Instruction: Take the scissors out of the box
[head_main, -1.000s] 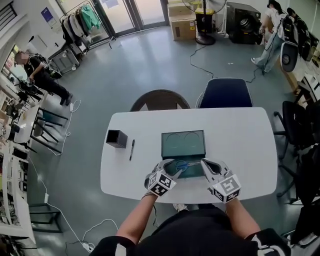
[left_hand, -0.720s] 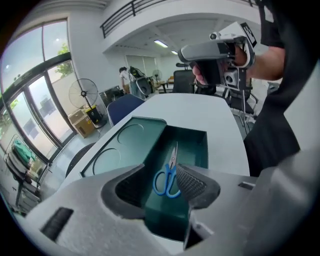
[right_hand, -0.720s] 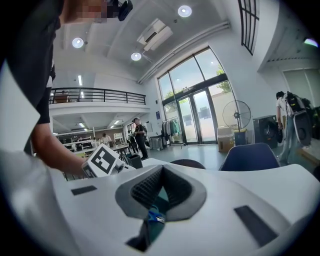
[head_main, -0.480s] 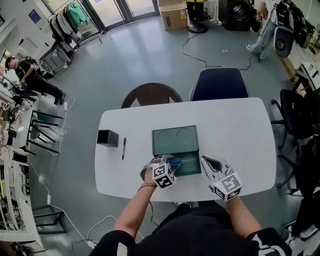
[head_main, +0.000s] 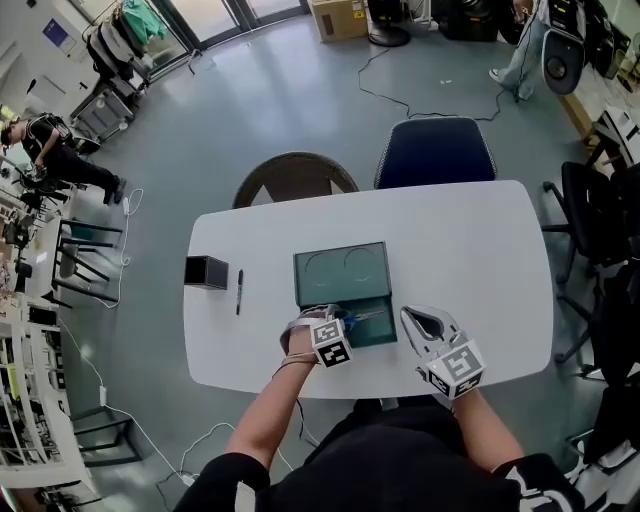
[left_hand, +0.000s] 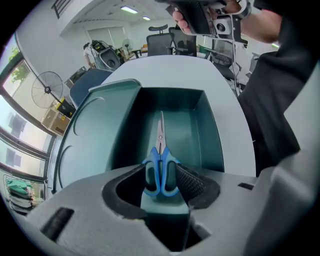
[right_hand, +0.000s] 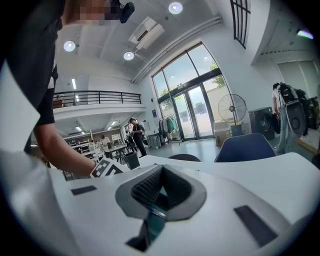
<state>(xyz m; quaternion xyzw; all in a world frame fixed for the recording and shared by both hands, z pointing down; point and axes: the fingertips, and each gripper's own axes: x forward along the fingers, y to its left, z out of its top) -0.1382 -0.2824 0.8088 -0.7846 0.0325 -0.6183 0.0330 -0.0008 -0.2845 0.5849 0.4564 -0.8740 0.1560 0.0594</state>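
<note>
White tabletop (head_main: 480, 250) fills the head view, with grey floor beyond it. Well left of the box (head_main: 340, 272) stands a black cube holder (head_main: 205, 271), and a pen (head_main: 239, 291) lies between the two. The teal box is open, its lid laid flat on the far side. Over the box's near-left part, the left gripper (head_main: 328, 325) points steeply down into it. Its jaws stand wide and have just been closing a little, with the blue handles of the scissors (left_hand: 161, 167) between them, apparently not clamped yet. The scissors lie on the box floor, so gripping and lifting are both left. Just right of the box, the right gripper (head_main: 420, 322) hangs with jaws apart and empty.
</note>
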